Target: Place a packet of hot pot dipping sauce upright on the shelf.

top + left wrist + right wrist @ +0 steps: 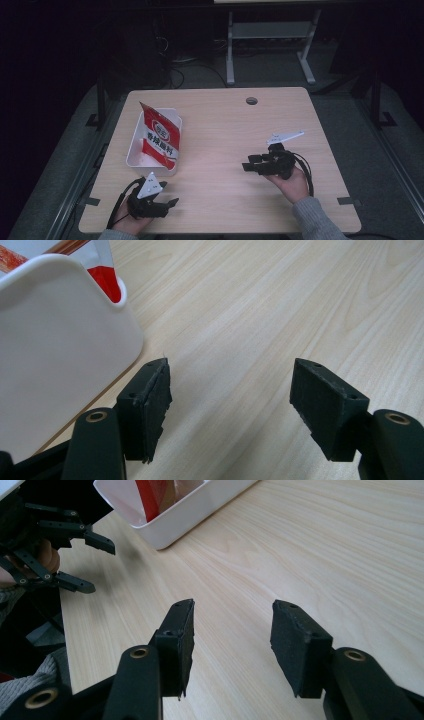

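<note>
Now a white tub (131,150) sits on the pale wooden worktop (220,125), toward its left side, and a red-and-white packet (160,136) stands tilted inside the tub, its top corner poking above the rim. The left claw (171,196) rests just in front of the tub's near end, close to the near edge of the worktop; in the left gripper view its jaws stand wide apart with bare wood between them, and the tub's white wall (60,350) lies just beside the left-hand jaw without touching it. The right claw (249,163) is well to the right of the tub, pointing back toward it. Its jaws are released too, parted over bare wood, with nothing between them. In the right gripper view the tub (170,525) and the packet (152,495) lie far ahead, with the left claw (90,562) off to one side.
</note>
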A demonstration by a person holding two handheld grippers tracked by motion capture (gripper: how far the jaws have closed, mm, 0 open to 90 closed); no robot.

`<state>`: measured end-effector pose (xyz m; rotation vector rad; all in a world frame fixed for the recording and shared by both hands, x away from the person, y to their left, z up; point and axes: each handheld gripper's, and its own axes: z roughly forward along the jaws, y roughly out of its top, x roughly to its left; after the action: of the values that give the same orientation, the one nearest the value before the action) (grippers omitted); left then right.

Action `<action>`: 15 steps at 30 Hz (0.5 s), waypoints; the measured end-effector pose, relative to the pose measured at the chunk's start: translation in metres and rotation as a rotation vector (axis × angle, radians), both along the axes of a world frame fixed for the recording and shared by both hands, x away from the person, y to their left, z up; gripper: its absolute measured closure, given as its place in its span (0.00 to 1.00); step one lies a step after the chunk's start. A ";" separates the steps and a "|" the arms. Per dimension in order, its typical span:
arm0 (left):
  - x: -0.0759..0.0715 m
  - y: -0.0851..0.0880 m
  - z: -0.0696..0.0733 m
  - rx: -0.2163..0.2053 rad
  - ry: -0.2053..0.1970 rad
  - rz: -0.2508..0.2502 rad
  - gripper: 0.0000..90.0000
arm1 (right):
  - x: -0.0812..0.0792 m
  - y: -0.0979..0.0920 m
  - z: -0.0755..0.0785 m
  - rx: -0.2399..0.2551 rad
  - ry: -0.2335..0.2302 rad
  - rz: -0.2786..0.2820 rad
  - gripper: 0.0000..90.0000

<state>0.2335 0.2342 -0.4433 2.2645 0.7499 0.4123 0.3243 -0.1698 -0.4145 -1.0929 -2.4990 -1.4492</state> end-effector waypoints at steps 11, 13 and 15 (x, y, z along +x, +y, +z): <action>0.000 -0.001 0.000 0.002 0.002 -0.004 0.35 | -0.015 -0.019 -0.013 -0.013 0.023 -0.011 0.55; -0.001 -0.001 0.000 0.002 0.001 -0.005 0.35 | -0.019 -0.022 -0.017 -0.012 0.025 -0.014 0.55; -0.001 -0.001 0.000 0.000 -0.001 -0.005 0.35 | -0.022 -0.024 -0.020 -0.007 0.029 -0.015 0.55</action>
<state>0.2329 0.2329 -0.4436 2.2652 0.7440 0.4104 0.3024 -0.1941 -0.4348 -1.1285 -2.4833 -1.4186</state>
